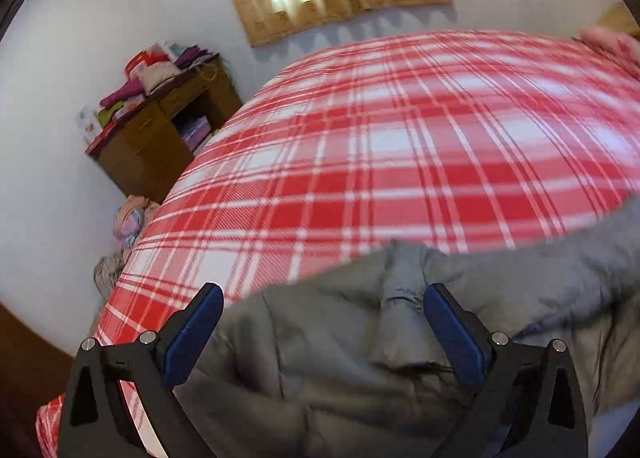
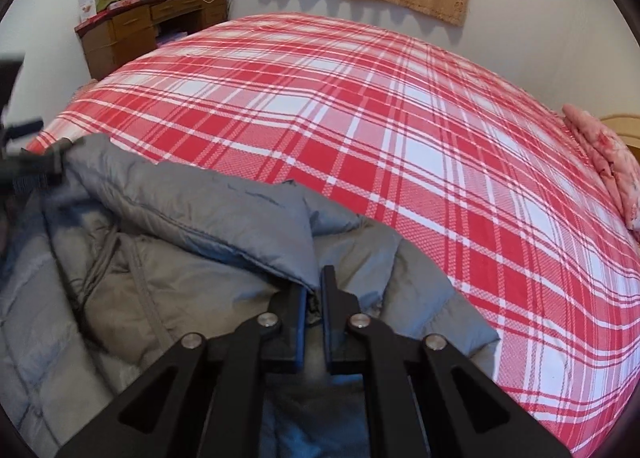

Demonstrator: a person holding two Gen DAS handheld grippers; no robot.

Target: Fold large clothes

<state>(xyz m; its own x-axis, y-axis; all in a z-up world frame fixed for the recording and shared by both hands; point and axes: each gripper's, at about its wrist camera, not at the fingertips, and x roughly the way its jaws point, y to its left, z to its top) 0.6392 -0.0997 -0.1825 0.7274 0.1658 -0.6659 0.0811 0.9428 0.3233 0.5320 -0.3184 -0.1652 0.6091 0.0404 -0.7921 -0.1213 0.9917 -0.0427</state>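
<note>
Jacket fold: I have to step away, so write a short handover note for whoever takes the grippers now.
Right gripper: shut on a fold of the grey jacket.
Left gripper: open, over the jacket, holding nothing.
The jacket lies bunched at the near edge of the plaid bed, one flap thrown over the body.
Done: one flap gripped.
Left: spread it flat, fold sleeves and body, probably gripping with the left gripper first.
</note>
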